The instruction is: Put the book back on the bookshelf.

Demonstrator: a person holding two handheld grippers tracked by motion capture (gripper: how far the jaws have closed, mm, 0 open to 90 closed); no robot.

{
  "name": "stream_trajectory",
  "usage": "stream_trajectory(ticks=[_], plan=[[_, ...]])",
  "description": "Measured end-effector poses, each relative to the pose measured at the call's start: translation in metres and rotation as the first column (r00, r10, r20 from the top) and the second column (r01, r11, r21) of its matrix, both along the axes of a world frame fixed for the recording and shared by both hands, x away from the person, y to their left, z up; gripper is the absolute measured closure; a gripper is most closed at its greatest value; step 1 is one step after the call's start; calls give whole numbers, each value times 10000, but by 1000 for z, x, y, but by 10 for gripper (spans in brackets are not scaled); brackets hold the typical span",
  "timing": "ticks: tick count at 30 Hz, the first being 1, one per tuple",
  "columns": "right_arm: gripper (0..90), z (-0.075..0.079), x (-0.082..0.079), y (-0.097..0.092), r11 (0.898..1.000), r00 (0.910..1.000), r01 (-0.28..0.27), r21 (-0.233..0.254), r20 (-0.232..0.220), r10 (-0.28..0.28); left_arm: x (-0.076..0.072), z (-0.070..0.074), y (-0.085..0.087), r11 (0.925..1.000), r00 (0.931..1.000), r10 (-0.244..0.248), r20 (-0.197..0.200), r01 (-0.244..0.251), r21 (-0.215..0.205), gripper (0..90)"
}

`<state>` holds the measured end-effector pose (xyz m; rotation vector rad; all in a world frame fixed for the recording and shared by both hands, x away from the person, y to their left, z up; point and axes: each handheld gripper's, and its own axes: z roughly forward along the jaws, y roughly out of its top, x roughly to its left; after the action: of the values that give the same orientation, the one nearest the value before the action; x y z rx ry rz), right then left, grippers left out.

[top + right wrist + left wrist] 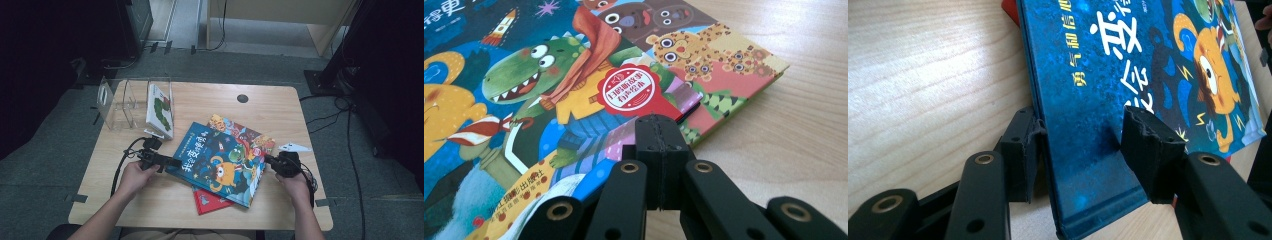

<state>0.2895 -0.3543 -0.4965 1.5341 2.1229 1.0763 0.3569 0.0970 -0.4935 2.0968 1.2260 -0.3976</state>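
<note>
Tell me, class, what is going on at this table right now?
A person works on a pile of picture books on a wooden table. The left gripper straddles the spine edge of the blue book on top, one jaw under it and one above. The right gripper is shut, its tip against the books' far side. A white book stands in a clear rack behind.

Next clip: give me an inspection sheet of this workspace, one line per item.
Surface: wooden table, small round hole near the far edge.
Job's things: blue book on top of a stack of picture books.
Clutter: clear rack holding one upright book.
Grippers: left tongs straddle the blue book's edge; right tongs shut at the stack's edge.
Cables: black cable from the left tongs; more on the floor.
Surroundings: grey floor, dark equipment.
</note>
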Motion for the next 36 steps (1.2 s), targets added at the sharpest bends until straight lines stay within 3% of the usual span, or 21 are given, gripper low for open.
stream_trajectory(ticks=[15,20,23,24,28,30,32,33,34,36], plan=[[900,-1,16,4,9997,9997,244,-95,53,-244,-8,-3,-2,9998,9999,95,-106,-96,-146,484],[900,-2,21,5,9996,9996,259,-135,118,-257,-8,-1,1,9992,9992,398,20,-397,-93,500],[900,-2,22,5,9995,9996,274,-167,99,-273,-6,2,9,9983,9983,584,3,-584,13,496],[900,-1,22,5,9995,9996,259,-162,74,-258,-4,5,15,9976,9976,673,160,-675,120,494],[900,2,22,6,9992,9992,376,-155,148,-373,0,12,29,9929,9929,1173,215,-1168,-230,491],[900,5,22,4,9979,9978,645,76,-164,-644,3,13,38,9910,9906,1326,323,-1330,118,484],[900,7,23,3,9966,9966,775,277,-319,-766,6,11,45,9876,9885,1451,429,-1473,543,482],[900,7,23,3,9966,9966,775,277,-319,-766,6,11,45,9876,9885,1451,429,-1473,543,481],[900,8,23,3,9946,9952,941,426,-326,-928,7,9,46,9860,9888,1382,556,-1427,858,479],[900,8,23,4,9942,9948,950,505,-425,-929,8,7,46,9858,9891,1359,566,-1406,917,479]])
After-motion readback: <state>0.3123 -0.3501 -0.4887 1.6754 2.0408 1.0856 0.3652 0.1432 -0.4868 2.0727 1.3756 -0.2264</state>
